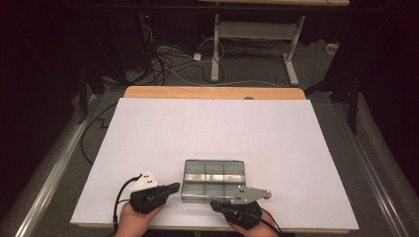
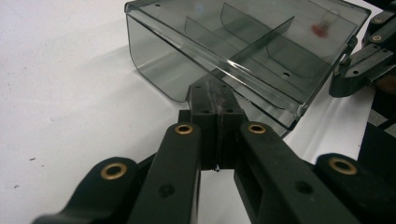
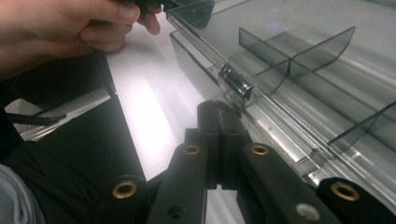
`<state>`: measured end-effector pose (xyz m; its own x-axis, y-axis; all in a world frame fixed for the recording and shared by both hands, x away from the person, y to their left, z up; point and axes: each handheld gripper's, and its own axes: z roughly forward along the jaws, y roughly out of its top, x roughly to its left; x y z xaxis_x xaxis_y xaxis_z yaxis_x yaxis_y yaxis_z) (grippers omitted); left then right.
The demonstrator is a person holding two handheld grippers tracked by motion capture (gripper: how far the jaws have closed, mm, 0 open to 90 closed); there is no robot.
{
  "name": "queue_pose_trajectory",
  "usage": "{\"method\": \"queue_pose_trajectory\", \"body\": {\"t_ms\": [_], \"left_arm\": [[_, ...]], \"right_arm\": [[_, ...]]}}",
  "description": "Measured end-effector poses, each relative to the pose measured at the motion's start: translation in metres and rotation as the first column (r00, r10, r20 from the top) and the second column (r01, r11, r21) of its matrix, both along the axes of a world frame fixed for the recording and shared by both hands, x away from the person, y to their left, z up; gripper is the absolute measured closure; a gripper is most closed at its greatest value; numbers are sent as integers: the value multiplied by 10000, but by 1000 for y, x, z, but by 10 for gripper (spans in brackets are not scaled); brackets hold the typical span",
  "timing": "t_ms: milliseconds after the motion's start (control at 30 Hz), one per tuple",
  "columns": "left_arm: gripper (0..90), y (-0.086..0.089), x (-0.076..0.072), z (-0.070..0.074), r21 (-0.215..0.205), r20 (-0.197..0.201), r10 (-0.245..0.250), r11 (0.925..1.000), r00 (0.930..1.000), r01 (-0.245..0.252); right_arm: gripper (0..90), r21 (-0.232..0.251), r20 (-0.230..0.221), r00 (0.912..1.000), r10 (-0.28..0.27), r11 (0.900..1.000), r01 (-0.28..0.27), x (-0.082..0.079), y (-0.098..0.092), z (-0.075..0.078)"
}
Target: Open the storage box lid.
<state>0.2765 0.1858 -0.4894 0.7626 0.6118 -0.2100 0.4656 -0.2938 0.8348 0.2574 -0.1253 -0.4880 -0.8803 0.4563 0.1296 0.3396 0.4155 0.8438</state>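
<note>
A smoky clear plastic compartment box (image 1: pixel 215 178) lies near the front edge of the white table top (image 1: pixel 212 128). Dividers show through the box (image 2: pixel 243 46), and a small metal latch (image 3: pixel 237 86) sits on its front rim. My left gripper (image 1: pixel 174 187) lies left of the box and points right; its jaws are shut, empty, with the tips (image 2: pixel 215 93) up against the box's lower wall. My right gripper (image 1: pixel 213 203) lies at the box's front side and points left. It is shut, with its tips (image 3: pixel 219 109) just below the latch and nothing between them.
A hand (image 3: pixel 70 23) holds the left gripper beside the box's corner. The right gripper (image 2: pixel 359 60) shows beyond the box. A wooden strip (image 1: pixel 212 92) edges the table's far side. Cables (image 1: pixel 173 59) and a white desk frame (image 1: pixel 257 44) stand on the floor behind.
</note>
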Motion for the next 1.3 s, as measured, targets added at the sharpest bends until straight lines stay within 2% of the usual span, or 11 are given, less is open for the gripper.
{"method": "queue_pose_trajectory", "body": {"t_ms": [333, 533, 833, 1067, 1167, 1300], "left_arm": [[874, 1, -5, 8, -334, 177, -83, 9994, 9998, 89], [874, -1, -6, 10, -382, 291, -175, 9991, 9994, 186], [874, -5, -10, 16, -737, 473, -357, 9965, 9982, 392], [874, -11, -9, 15, -798, 411, -537, 9952, 9977, 569], [875, -13, -9, 17, -672, 461, -643, 9955, 9969, 673], [875, -12, -9, 19, -745, 545, -643, 9949, 9964, 683]], "right_arm": [[900, 95, 442, 9989, -179, 9998, 175, 1, 2, 13], [900, 247, 638, 9976, -279, 9993, 264, 2, 1, 19], [900, 445, 914, 9951, -391, 9984, 351, 2, -1, 28], [900, 383, 938, 9949, -374, 9987, 339, 1, -1, 28], [900, 256, 961, 9946, -389, 9990, 366, -2, -3, 27], [900, 114, 1003, 9937, -495, 9988, 486, -13, -18, 28]]}}
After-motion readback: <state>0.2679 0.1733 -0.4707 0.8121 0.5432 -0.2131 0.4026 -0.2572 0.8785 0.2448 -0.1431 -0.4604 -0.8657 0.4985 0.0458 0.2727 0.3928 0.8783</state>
